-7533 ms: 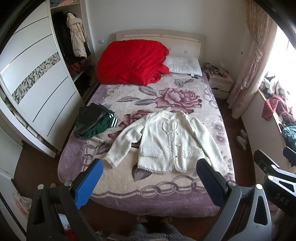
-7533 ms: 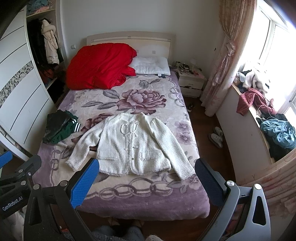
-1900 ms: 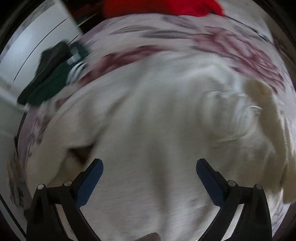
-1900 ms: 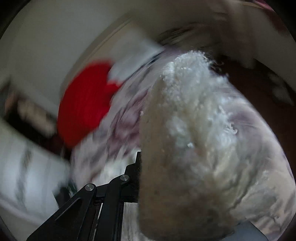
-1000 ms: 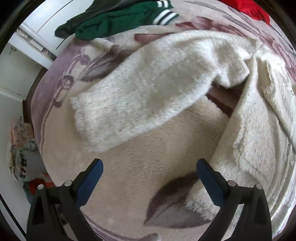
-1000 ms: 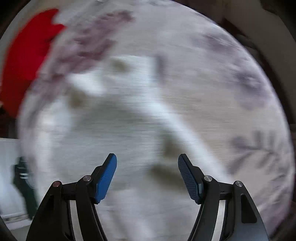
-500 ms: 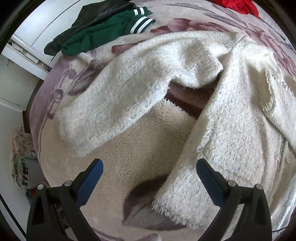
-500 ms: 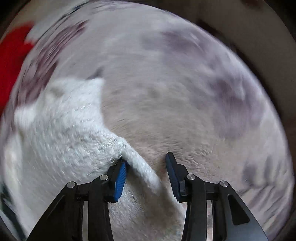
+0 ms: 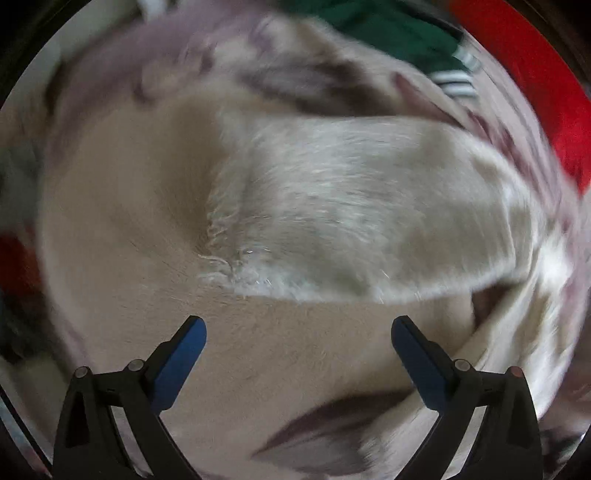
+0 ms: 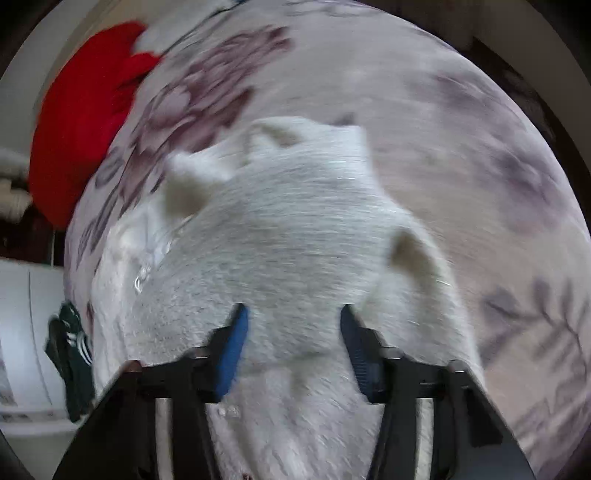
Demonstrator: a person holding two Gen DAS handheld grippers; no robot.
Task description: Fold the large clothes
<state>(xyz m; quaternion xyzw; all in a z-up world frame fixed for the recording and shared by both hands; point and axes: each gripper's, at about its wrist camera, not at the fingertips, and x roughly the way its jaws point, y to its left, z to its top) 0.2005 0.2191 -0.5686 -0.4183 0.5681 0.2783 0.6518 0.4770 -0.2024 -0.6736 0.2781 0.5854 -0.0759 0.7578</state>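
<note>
A fluffy white cardigan lies on the flowered bed blanket. My right gripper points steeply down at it with its jaws closing. A bunched fold of the cardigan fills the gap between the blue pads and spills over the right finger. In the left wrist view the cardigan's sleeve stretches across the middle, its fringed cuff pointing left. My left gripper hangs open just short of the sleeve, with only bare blanket between its fingers. Both views are blurred by motion.
A red quilt is heaped at the head of the bed. A dark green garment with white stripes lies beyond the sleeve, near the bed's edge and the white wardrobe.
The right jaws have narrowed onto the cardigan's edge, which now bunches up between them. The left gripper has rolled and swung over to the sleeve's cuff, still open.
</note>
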